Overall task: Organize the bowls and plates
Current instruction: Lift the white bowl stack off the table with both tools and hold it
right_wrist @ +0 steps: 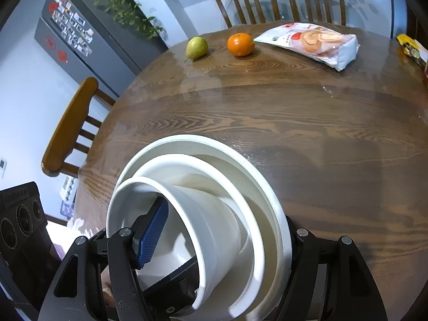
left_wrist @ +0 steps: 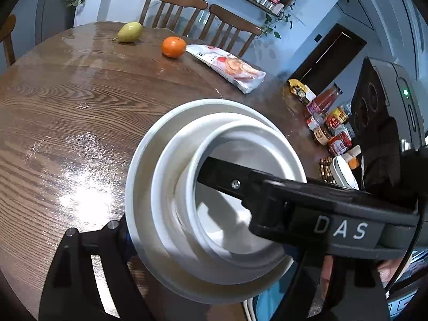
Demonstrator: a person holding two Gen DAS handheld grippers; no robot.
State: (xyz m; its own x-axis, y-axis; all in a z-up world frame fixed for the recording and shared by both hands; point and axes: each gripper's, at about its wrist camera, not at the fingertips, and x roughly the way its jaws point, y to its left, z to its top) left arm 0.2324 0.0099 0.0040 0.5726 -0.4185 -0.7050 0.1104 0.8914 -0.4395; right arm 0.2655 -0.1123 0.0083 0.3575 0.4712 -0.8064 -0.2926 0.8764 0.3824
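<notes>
Left fingers (left_wrist: 67, 267): near one lies with its blue pad against the underside of the outermost dish. The mate is hidden behind the other tool. The black block low inside the inner bowl in the right wrist view is probably that mate, so I judge a wide pinch through the dish bottoms.

Right fingers (right_wrist: 153, 235): blue-padded one is inside the inner bowl, partner is outside behind the plate's base. They clamp the same load from the opposite side.

Load: stack of three nested white ceramic dishes (left_wrist: 149, 187), made up of a wide speckled shallow plate (right_wrist: 240, 165), a mid bowl, and a small deep bowl (right_wrist: 214, 227) innermost. The stack is tipped on edge with mouths facing sideways, near the front edge of the round brown wood-grain counter (left_wrist: 67, 107). Cannot tell whether its lower rim touches the wood.

Step in hand (judged): carrying the nested set as one piece.
- Keep both pinches square to the bases.
- Move both hands together so neither twists the stack.
- Bring it level before set-down. Glazed dishes tipped like this could slide out of each other.

Surroundings at the far edge, well apart from the stack:
- yellow-green pear (left_wrist: 129, 32)
- round orange (left_wrist: 174, 46), beside the pear
- white printed snack packet (left_wrist: 227, 67)
- cluster of labelled jars and bottles (left_wrist: 329, 123), far right

Brown wooden slat-back chairs (left_wrist: 174, 5) stand behind. The wood between the stack and these items is bare, so nothing blocks a set-down there. The jars crowd the right side.
</notes>
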